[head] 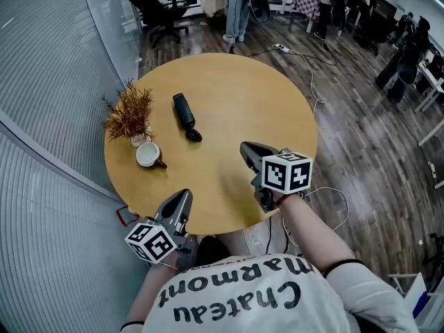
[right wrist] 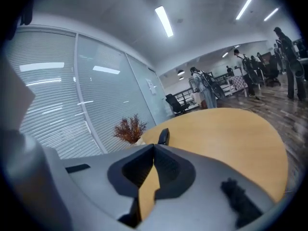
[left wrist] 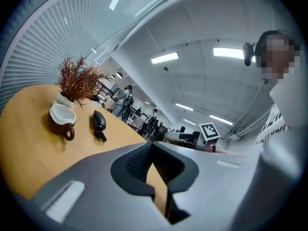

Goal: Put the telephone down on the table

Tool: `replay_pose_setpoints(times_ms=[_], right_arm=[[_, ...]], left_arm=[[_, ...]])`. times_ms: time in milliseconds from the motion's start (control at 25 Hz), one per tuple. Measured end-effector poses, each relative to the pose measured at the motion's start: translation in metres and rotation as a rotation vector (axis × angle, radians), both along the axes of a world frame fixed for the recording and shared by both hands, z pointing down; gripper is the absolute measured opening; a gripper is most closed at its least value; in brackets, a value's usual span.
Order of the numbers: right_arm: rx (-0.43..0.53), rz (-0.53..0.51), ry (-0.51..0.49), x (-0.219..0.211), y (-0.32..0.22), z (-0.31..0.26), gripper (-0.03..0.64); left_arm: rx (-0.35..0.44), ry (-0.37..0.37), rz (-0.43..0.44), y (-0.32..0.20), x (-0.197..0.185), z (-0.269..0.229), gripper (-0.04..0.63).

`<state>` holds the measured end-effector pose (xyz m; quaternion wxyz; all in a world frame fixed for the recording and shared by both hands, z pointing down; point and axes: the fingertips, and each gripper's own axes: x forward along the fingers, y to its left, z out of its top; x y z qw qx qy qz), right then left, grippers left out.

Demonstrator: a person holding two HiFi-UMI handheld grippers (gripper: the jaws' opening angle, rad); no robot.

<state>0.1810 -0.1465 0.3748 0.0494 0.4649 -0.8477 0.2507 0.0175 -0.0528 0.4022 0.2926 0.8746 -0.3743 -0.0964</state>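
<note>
The black telephone handset (head: pixel 186 116) lies flat on the round wooden table (head: pixel 236 96), left of centre, with no gripper touching it. It also shows as a dark shape in the left gripper view (left wrist: pixel 98 122) and the right gripper view (right wrist: pixel 164 136). My right gripper (head: pixel 245 146) hovers over the table's near right part, well apart from the telephone. Its jaws are shut with nothing between them (right wrist: pixel 154 146). At the near edge of the table my left gripper (head: pixel 186 194) is shut and empty too (left wrist: pixel 152 144).
A dried plant in a small pot (head: pixel 130 114) and a white cup (head: pixel 147 155) stand at the table's left edge, close to the telephone. A glass wall (head: pixel 62 82) runs along the left. Chairs and standing people (head: pixel 236 5) fill the far room; a cable (head: pixel 312 82) lies on the floor.
</note>
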Motion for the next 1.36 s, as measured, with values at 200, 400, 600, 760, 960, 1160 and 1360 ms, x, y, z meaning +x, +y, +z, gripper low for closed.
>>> replay_pose_setpoints(times_ms=[200,400,600,760,960,1160,1360], right_arm=[[-0.027,-0.032,0.019,0.015,0.066,-0.009,0.017],[-0.057,-0.031,0.0,0.042,0.117,-0.012,0.017],[-0.049,-0.055,0.018,0.076,0.171,0.006,0.015],[-0.041,-0.06,0.021,0.08,0.182,0.01,0.015],[-0.035,-0.078,0.038,0.071,0.177,0.011,0.015],[-0.042,-0.077,0.057,0.04,0.179,-0.006,0.015],[-0.05,-0.094,0.067,0.062,0.23,0.014,0.015]], left_arm=[[0.011,0.0,-0.03,0.059,0.015,-0.029,0.006],[0.008,-0.072,-0.042,0.117,0.034,-0.04,0.006],[0.021,-0.086,-0.051,0.175,0.067,-0.03,0.006],[0.033,-0.098,-0.063,0.188,0.069,-0.029,0.006],[0.036,-0.109,-0.08,0.183,0.057,-0.031,0.006],[0.027,-0.119,-0.077,0.187,0.024,-0.052,0.006],[0.032,-0.125,-0.09,0.238,0.047,-0.037,0.006]])
